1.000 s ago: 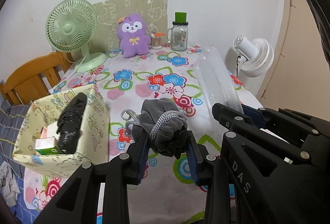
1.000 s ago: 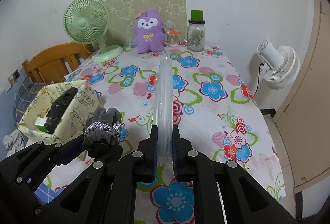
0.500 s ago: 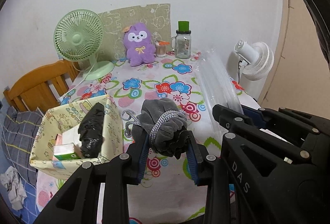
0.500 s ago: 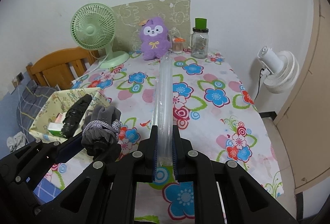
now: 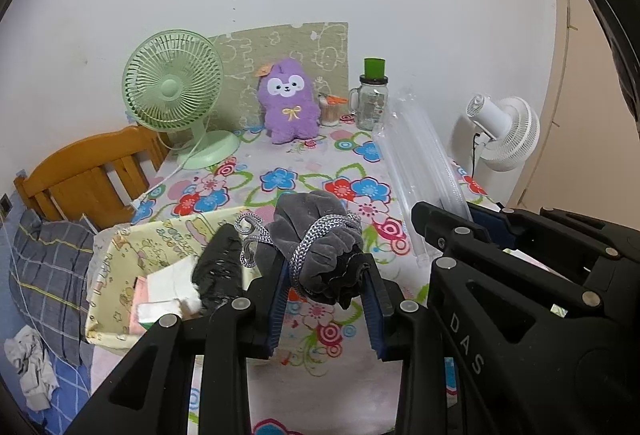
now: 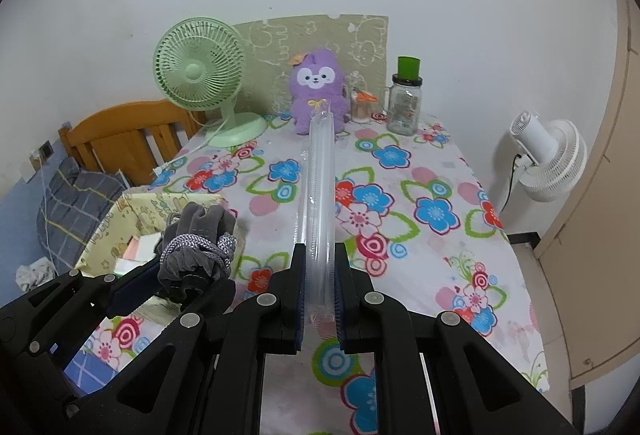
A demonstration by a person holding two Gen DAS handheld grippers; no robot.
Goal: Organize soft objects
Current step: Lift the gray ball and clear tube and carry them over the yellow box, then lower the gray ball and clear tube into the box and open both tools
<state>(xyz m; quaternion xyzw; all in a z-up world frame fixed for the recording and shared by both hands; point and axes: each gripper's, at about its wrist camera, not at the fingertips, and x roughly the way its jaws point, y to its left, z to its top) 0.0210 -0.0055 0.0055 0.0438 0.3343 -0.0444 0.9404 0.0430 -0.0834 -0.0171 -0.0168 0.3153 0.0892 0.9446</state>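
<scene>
My left gripper (image 5: 326, 277) is shut on a grey velvet pouch (image 5: 316, 239) tied with a grey-white cord, held above the front of the floral table (image 5: 320, 179); the pouch also shows in the right wrist view (image 6: 198, 247). My right gripper (image 6: 318, 289) is shut on the edge of a clear plastic zip bag (image 6: 319, 187), held edge-on and reaching forward; it also shows in the left wrist view (image 5: 420, 171). A purple plush toy (image 5: 289, 101) sits at the table's back.
A yellow patterned box (image 5: 120, 267) at the table's front left holds a black object (image 5: 218, 271) and small packs. A green fan (image 5: 174, 91), glass jar (image 5: 372, 101), wooden chair (image 5: 88, 175) and white wall fan (image 5: 502, 133) stand around.
Both grippers have pulled back and risen from the table, still holding the pouch and the bag. The yellow box now lies closer under the left gripper.
</scene>
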